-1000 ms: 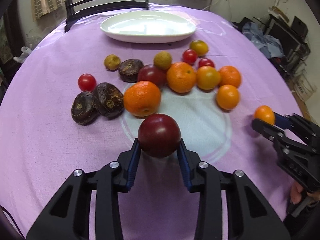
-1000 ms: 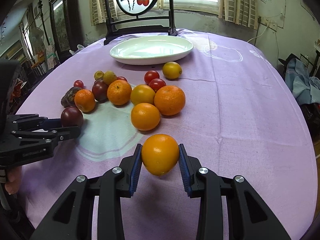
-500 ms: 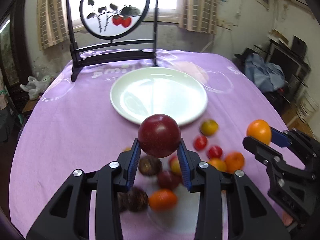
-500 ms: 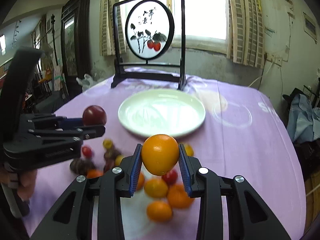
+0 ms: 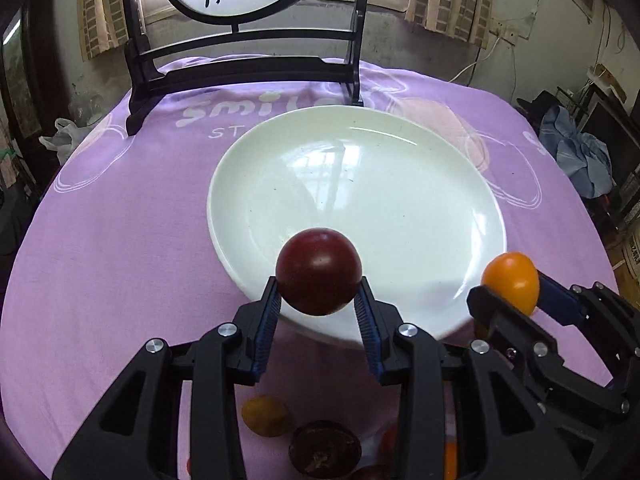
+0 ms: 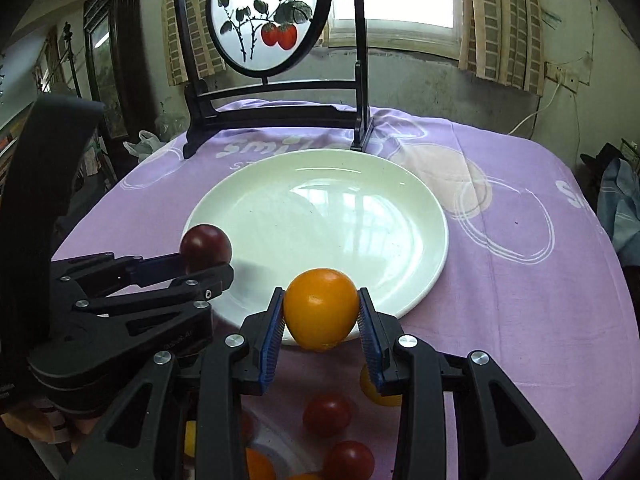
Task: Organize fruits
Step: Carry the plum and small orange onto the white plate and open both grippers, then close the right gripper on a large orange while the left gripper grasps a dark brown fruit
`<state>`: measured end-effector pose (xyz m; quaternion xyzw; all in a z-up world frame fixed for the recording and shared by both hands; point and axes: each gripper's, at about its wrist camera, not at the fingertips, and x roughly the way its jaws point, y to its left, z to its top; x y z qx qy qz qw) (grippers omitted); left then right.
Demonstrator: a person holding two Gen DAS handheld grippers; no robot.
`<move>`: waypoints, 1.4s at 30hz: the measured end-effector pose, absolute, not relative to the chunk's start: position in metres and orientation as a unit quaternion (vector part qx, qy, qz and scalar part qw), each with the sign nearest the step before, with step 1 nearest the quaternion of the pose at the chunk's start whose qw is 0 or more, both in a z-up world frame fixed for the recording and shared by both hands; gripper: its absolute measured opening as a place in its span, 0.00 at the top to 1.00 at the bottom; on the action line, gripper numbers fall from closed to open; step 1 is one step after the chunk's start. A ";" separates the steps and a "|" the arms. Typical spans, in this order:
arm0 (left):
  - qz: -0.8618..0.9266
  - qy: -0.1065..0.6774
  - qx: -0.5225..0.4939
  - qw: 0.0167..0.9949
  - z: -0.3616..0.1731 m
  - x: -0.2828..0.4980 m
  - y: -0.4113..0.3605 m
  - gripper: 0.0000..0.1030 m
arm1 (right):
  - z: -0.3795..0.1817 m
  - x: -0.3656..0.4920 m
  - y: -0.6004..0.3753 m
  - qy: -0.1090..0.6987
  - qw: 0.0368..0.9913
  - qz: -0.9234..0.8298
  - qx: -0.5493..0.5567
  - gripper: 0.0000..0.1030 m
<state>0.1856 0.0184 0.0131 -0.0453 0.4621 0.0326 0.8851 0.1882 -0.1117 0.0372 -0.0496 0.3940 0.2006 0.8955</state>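
My left gripper (image 5: pixel 319 304) is shut on a dark red plum (image 5: pixel 319 271) and holds it over the near rim of the white plate (image 5: pixel 384 184). My right gripper (image 6: pixel 321 322) is shut on an orange fruit (image 6: pixel 321 308) and holds it at the plate's (image 6: pixel 340 216) near edge. In the right wrist view the left gripper (image 6: pixel 208 268) with the plum (image 6: pixel 205 245) is at the left; in the left wrist view the right gripper (image 5: pixel 516 304) with the orange fruit (image 5: pixel 511 282) is at the right. The plate holds nothing.
The remaining fruits lie on the purple cloth (image 5: pixel 100 260) below the grippers: a yellow-green one (image 5: pixel 266 416), a dark wrinkled one (image 5: pixel 325 450), red tomatoes (image 6: pixel 328 414). A black stand with a round painted screen (image 6: pixel 272 16) stands just behind the plate.
Both grippers have lifted their fruits off the cloth and carried them forward to the plate's near rim. The fruit pile has dropped below the fingers.
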 end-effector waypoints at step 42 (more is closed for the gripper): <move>0.056 0.399 -0.073 0.913 0.010 0.050 0.059 0.10 | 0.025 0.050 -0.183 0.401 0.882 0.224 -0.108 0.19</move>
